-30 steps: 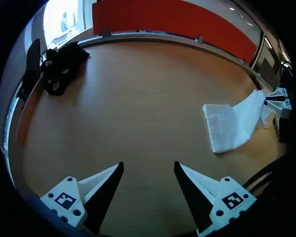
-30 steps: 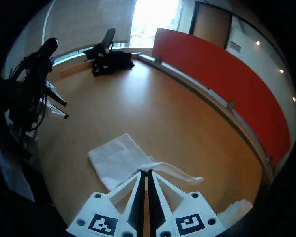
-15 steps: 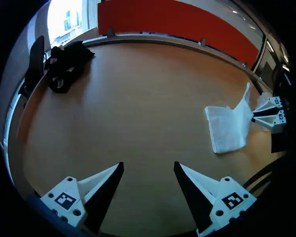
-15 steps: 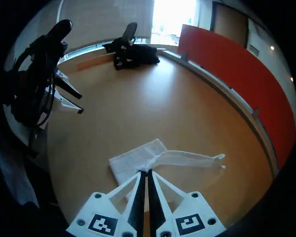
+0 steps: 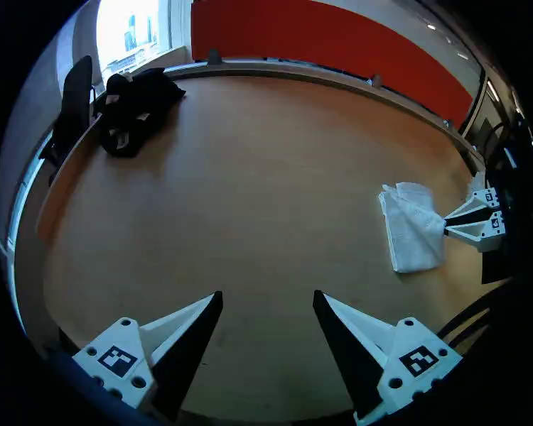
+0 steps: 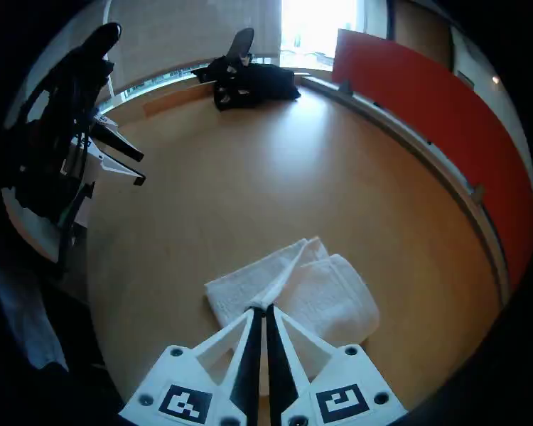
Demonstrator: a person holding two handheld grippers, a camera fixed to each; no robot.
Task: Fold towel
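Right gripper (image 6: 265,310) pinches towel (image 6: 330,298) edge; left gripper (image 5: 266,295) spread wide — open tabletop (image 5: 266,177) ahead.

Wooden table (image 5: 252,177), red partition (image 5: 323,35), bright window (image 5: 131,32).

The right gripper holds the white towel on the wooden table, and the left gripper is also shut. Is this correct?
Not quite: the left gripper is open, with its fingers wide apart over the table, as the left gripper view shows. The right gripper does hold the towel.
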